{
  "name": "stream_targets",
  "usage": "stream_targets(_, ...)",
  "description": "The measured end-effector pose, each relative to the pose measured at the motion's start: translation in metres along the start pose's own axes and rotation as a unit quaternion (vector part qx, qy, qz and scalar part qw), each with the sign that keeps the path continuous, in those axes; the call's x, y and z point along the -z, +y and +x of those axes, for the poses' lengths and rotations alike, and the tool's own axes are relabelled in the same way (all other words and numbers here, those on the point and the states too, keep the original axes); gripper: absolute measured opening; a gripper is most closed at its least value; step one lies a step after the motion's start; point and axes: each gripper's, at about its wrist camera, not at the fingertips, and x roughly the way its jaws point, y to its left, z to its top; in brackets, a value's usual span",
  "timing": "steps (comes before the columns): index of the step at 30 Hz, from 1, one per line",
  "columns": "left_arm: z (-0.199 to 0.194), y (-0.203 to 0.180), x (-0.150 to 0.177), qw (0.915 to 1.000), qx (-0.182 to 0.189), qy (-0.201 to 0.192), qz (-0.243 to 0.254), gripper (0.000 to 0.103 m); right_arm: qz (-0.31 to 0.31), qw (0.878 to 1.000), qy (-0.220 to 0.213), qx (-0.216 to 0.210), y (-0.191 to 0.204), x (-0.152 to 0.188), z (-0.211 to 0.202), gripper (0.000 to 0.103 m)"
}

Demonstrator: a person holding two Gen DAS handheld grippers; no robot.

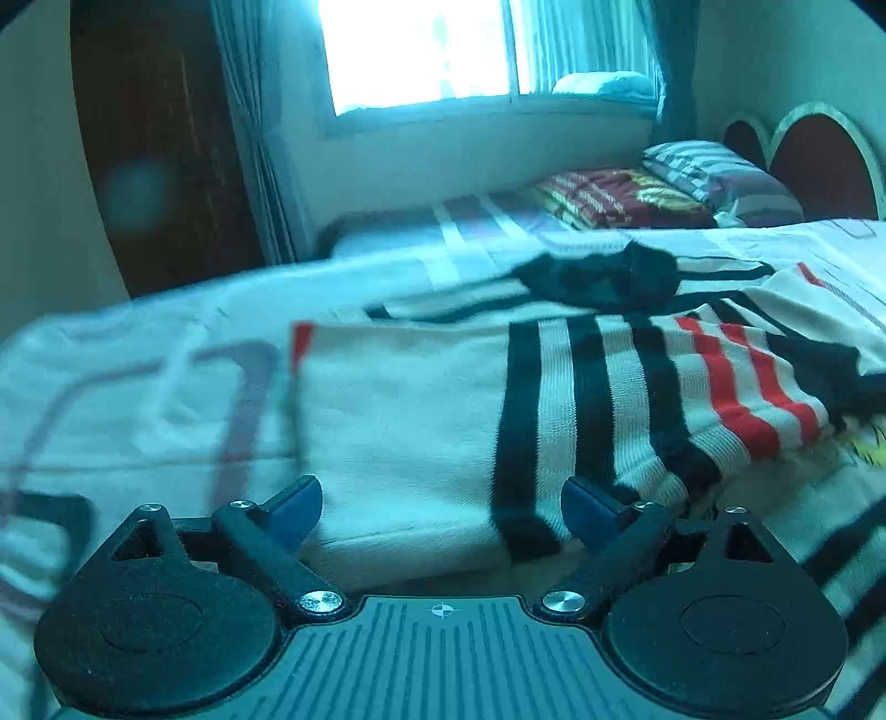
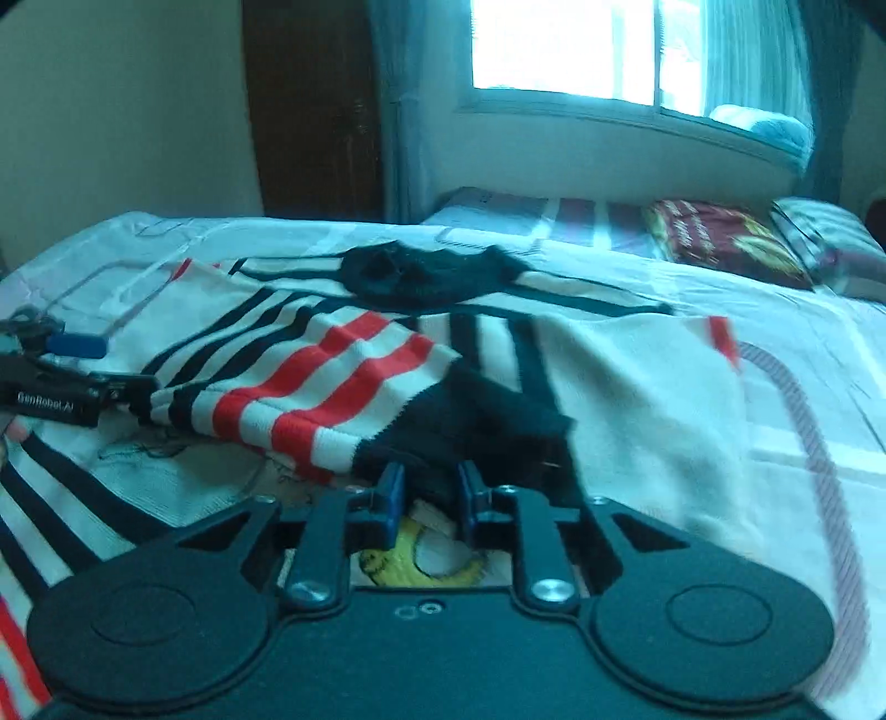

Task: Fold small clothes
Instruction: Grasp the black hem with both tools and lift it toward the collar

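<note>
Item 1. Cream knitted garment with black and red stripes [image 1: 554, 399], lying on the bed, partly folded: a striped panel is turned over onto the cream body. In the right wrist view a black trimmed edge of it [image 2: 482, 426] rises to the tongs there. A black collar or neck part [image 1: 603, 277] lies farther back on the same piece.

Item 2. Left gripper, black frame with blue pads [image 1: 441, 504]. Fingers spread wide, released, nothing between them. The near folded edge of the garment lies just ahead of the pads; whether they touch it cannot be told.

Item 3. Right gripper, black frame with blue pads [image 2: 426, 487]. Fingers drawn close together, clenched on the black edge of the garment, which passes between the pads.

Item 4. Bed with white sheet printed with purple and grey lines [image 1: 138, 387]. It bears the garment, plus a yellow cartoon print [image 2: 421, 559] visible under the right gripper; whether that print belongs to the garment or to another cloth cannot be told.

Item 5. Maroon and yellow patterned pillow [image 1: 620, 196] and striped grey pillow [image 1: 720, 177], side by side at the head of the bed.

Item 6. Bright window with pale curtains [image 1: 421, 50], behind the bed; dark wooden door [image 1: 155, 138] to its left.

No containers show in either view.
</note>
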Motion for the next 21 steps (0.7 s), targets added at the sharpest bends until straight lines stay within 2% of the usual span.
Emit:
stream_targets(1, -0.009, 0.002, 0.004, 1.0, 0.0, -0.001, 0.004, 0.093, 0.019, 1.0, -0.002, 0.001, -0.007, 0.003, -0.009, 0.033)
stream_targets(4, -0.032, 0.007, 0.026, 0.999, -0.024, 0.033, 0.021, 0.093, 0.075, 0.997, 0.016, -0.007, -0.031, 0.019, -0.033, 0.035)
stream_targets(6, -0.053, 0.015, 0.044, 0.9991, -0.02, 0.036, 0.008, 0.093, 0.1, 0.995, 0.027, -0.006, -0.042, 0.035, -0.051, 0.037)
stream_targets(8, -0.075, 0.028, 0.063, 0.9981, 0.002, 0.055, -0.027, 0.092, 0.117, 0.993, 0.03, -0.006, -0.048, 0.053, -0.073, 0.038)
stream_targets(10, -0.093, 0.036, 0.08, 0.9964, 0.023, 0.067, -0.047, 0.078, 0.129, 0.991, 0.038, -0.011, -0.053, 0.071, -0.093, 0.038)
stream_targets(13, -0.116, 0.048, 0.108, 0.9883, 0.06, 0.092, -0.106, 0.069, 0.144, 0.988, 0.054, -0.01, -0.056, 0.097, -0.121, 0.037)
stream_targets(16, -0.136, 0.05, 0.128, 0.984, 0.078, 0.096, -0.128, 0.067, 0.158, 0.986, 0.059, -0.014, -0.053, 0.118, -0.146, 0.036)
stream_targets(17, -0.142, 0.052, 0.132, 0.9797, 0.093, 0.099, -0.147, 0.067, 0.164, 0.985, 0.061, -0.012, -0.051, 0.123, -0.153, 0.036)
stream_targets(19, -0.151, 0.05, 0.141, 0.9724, 0.122, 0.104, -0.17, 0.056, 0.176, 0.982, 0.064, -0.011, -0.047, 0.133, -0.165, 0.038)
stream_targets(21, -0.159, 0.045, 0.149, 0.9689, 0.138, 0.107, -0.175, 0.051, 0.191, 0.979, 0.065, -0.009, -0.045, 0.142, -0.176, 0.038)
